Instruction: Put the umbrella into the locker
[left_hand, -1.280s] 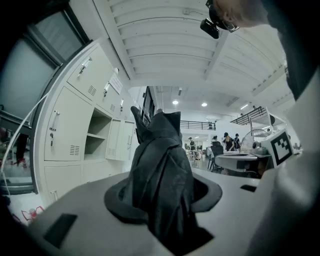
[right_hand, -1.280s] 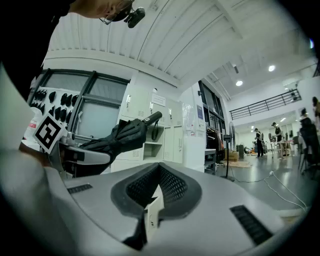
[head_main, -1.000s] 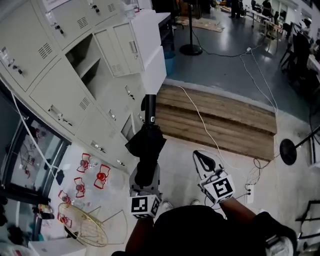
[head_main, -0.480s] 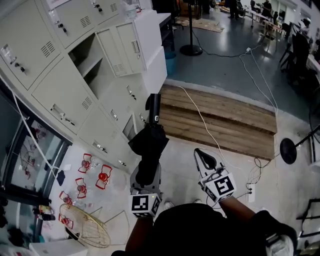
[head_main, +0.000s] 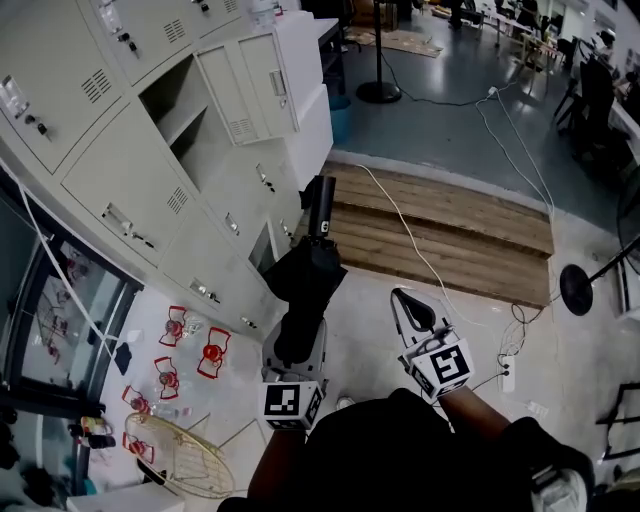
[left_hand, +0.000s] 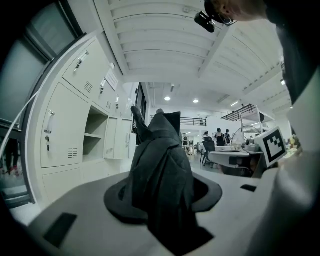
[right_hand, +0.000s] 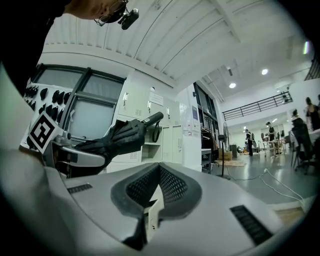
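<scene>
A folded black umbrella (head_main: 305, 285) sticks out level from my left gripper (head_main: 296, 345), whose jaws are shut on its cloth body; its handle (head_main: 322, 205) points ahead. In the left gripper view the umbrella (left_hand: 160, 170) fills the space between the jaws. The open locker compartment (head_main: 185, 115), with its door (head_main: 255, 85) swung out, stands ahead and to the left, apart from the umbrella; it also shows as the open locker (left_hand: 95, 145). My right gripper (head_main: 405, 308) is shut with nothing in it, beside the left one. From the right gripper view the umbrella (right_hand: 120, 137) shows at left.
A wall of grey lockers (head_main: 120, 190) runs along the left. A wooden platform (head_main: 450, 240) with a white cable (head_main: 420, 250) lies ahead. Red objects (head_main: 205, 355) and a wire basket (head_main: 175, 455) lie on the floor at lower left. A stand base (head_main: 378, 93) is farther off.
Both grippers have moved a little forward along the lockers, the umbrella with them. Its handle now sits slightly farther right and higher in the head view. The grip is unchanged.
</scene>
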